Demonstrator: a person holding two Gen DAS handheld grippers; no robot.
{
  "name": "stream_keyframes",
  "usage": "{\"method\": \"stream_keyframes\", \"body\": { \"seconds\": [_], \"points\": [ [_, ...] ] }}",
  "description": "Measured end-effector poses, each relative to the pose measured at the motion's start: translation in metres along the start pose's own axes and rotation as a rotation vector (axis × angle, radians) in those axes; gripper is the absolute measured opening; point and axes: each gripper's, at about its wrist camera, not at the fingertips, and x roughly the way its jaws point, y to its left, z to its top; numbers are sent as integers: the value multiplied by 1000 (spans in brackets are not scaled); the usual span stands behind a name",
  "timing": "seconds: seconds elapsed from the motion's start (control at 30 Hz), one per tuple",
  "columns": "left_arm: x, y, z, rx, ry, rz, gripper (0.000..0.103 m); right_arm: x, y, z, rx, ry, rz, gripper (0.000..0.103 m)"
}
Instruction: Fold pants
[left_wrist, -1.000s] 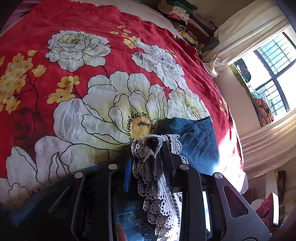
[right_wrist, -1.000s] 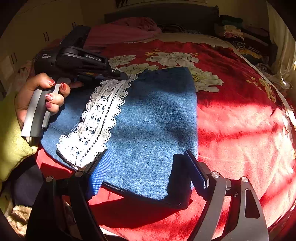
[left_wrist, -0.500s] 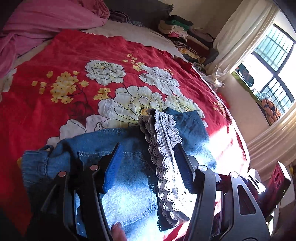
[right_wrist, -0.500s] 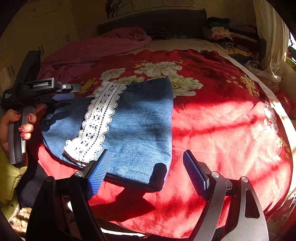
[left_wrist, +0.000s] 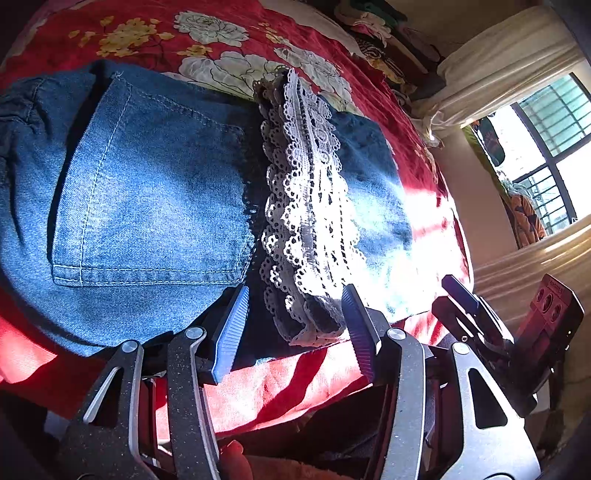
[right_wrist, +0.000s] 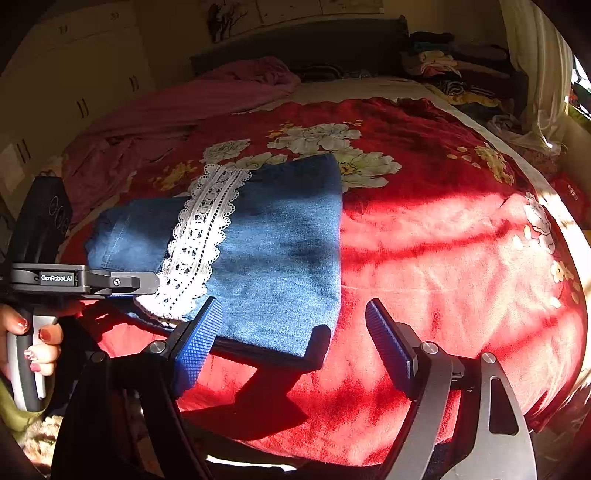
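Hand-held gripper (left_wrist: 295, 325) astride lengthwise lace strip (left_wrist: 306, 206)

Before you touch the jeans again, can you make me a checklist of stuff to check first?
1. Blue denim pants folded flat on the red flowered blanket: ok.
2. White lace strip lying flat on top: ok.
3. Left gripper let go, just been closing a little: ok, nothing pinched.
4. Right gripper open, empty: ok.
5. Hidden layers underneath smooth: cannot tell.

harsh sun from window (left_wrist: 546, 155) | glare on bedspread (right_wrist: 443, 258) | fisheye-warped edges
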Motion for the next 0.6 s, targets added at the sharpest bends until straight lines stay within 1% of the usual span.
{"method": "stream_keyframes", "body": {
  "seconds": [0.03,0.07,0.13,0.23,0.27,0.3,0.33,0.4,0.47,0.53,0.6],
  "points": [
    [3,-3,-1,0,-6,11,36,3,1,-1,-5,7,6,79],
    [6,-5,-3,6,-4,21,14,5,2,-3,-8,15,8,79],
    [4,-11,-5,39,-10,50,9,7,1,-6,-6,25,14,79],
    [-10,-22,-11,127,-1,87,7,0,0,-4,-4,0,15,79],
    [-13,-24,-15,159,-14,120,7,-3,1,-2,-8,-11,18,79],
    [-12,-25,-17,189,-30,174,7,-3,3,0,-17,-15,19,79],
    [-10,-23,-17,196,-41,210,7,0,6,1,-31,-12,19,79],
    [-4,-18,-15,174,-29,201,7,7,12,5,-62,4,12,79],
    [-3,-20,-16,191,-37,215,8,12,19,8,-99,8,10,79],
    [-5,-21,-16,204,-44,229,11,19,24,9,-137,20,-7,79],
    [-5,-19,-17,201,-46,227,13,30,26,7,-146,56,-20,79]
  ]
}}
